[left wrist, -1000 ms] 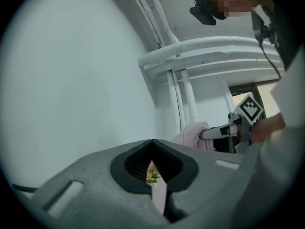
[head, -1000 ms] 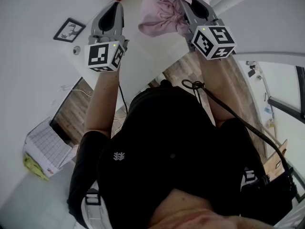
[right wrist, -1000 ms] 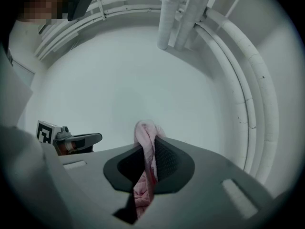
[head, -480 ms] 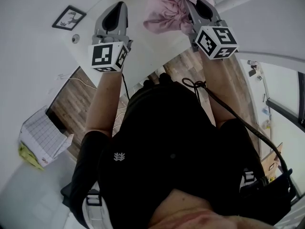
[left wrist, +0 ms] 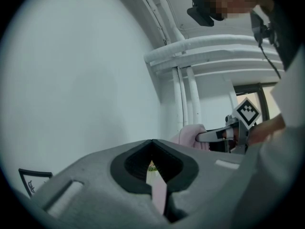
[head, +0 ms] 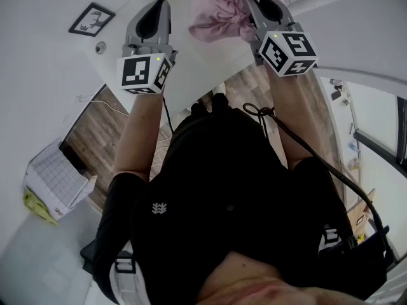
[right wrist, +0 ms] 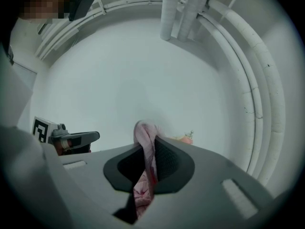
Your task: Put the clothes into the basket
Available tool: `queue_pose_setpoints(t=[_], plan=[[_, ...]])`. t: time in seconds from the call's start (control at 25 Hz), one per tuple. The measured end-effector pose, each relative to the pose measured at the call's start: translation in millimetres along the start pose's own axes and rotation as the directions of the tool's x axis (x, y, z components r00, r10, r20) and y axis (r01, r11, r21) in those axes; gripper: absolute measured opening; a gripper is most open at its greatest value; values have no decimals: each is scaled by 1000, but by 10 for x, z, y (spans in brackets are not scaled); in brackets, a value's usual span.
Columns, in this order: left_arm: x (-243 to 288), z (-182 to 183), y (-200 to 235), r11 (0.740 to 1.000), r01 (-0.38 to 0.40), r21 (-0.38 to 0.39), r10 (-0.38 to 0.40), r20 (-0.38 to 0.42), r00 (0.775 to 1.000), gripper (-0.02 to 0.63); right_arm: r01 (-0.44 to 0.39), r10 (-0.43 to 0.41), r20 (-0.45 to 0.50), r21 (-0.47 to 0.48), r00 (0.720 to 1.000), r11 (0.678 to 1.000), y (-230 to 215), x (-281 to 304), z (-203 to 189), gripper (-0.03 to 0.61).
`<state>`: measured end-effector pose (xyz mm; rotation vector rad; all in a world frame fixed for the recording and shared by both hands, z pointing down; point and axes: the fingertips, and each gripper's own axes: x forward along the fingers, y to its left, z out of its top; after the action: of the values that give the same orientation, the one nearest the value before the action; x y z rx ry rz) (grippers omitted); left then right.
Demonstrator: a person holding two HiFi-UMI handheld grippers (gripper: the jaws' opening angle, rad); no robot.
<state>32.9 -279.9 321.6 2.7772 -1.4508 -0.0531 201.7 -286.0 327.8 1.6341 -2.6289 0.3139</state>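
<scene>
The right tongs [right wrist: 151,140] pinch just a fold of the pink cloth [head: 219,14] over the white desk [head: 191,68] — it could slip out and drop — and the left tongs [head: 160,5], pressed together, hold nothing.

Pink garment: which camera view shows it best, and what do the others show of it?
The head view: the pink garment, bunched in the right gripper, is largely visible. The right gripper view shows only a fold pinched between its fingers; the left gripper view, a small distant patch.
</scene>
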Motion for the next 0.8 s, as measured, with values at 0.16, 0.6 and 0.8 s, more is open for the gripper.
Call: queue_pose_setpoints(t=[0.16, 0.6, 0.8], plan=[[-46, 35, 24, 1000, -3, 5, 3, 0, 1000, -2, -16, 16, -10, 1, 1000, 1000, 72, 54, -47, 25], [-72, -85, 113, 1000, -6, -5, 6, -19, 1000, -2, -21, 22, -59, 22, 998, 1000, 46, 188, -336, 25], [-72, -188, 127, 1000, -1, -5, 1, -34, 999, 0, -4, 8, -93, 49, 996, 999, -14, 226, -525, 25]])
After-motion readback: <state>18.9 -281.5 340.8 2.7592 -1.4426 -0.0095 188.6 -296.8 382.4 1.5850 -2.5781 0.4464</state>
